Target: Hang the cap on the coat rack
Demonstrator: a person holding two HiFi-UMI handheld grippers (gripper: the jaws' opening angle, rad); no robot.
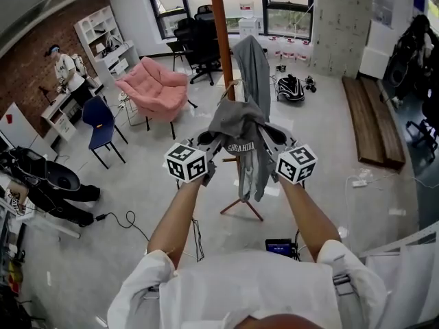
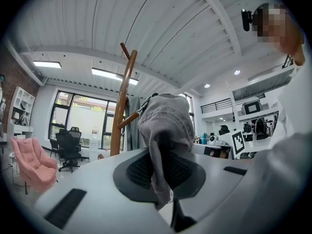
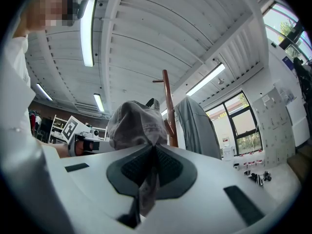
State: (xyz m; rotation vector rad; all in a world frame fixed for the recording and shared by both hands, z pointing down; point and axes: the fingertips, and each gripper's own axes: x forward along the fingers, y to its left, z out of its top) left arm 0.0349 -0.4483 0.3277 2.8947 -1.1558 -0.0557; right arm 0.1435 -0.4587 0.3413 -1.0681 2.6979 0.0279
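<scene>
The left gripper (image 2: 161, 179) is closed tight on one edge of the grey cap (image 1: 236, 125), and the right gripper (image 3: 148, 172) pinches the opposite edge. The cap is held up between them, just before the wooden coat rack (image 1: 221, 33), perhaps touching a peg. Beyond it, a grey jacket (image 1: 255, 67) hangs on the rack.

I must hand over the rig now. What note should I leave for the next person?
Left gripper: shut on the cap's edge.
Right gripper: shut on its other side.
Cap: held up between both, close before the coat rack, which already carries a grey jacket.
Done: cap lifted to the rack.
Left: set it over a bare peg, open both grippers.
</scene>
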